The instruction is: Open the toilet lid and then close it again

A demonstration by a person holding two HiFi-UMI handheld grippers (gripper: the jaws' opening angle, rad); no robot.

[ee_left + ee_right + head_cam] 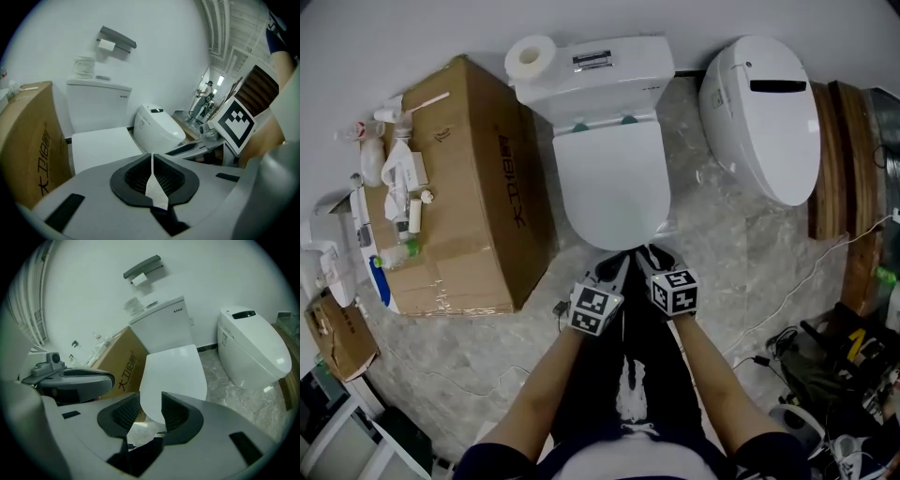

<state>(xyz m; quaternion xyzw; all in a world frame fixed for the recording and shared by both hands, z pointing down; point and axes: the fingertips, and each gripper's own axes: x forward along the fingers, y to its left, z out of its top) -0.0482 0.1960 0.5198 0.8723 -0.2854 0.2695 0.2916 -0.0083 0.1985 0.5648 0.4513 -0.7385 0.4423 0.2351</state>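
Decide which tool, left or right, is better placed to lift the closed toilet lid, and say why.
Right, probably. The right tool has its jaws apart, with the front edge of the toilet lid showing in the gap. The left tool has its jaws shut, empty.

The right gripper (151, 401) has its 2 jaws apart, and the rounded front edge of the white toilet lid (173, 371) shows in the gap between them; contact cannot be made out. The lid lies down flat, with the tank (164, 326) behind it against the white wall (93, 287). A paper holder (143, 268) hangs on the wall above the tank. A cardboard box (119, 364) stands just beside the toilet's left side. A 2nd white toilet (253, 350) stands to the right on the marbled floor (234, 399). The left gripper (70, 378) reaches in from the left edge.
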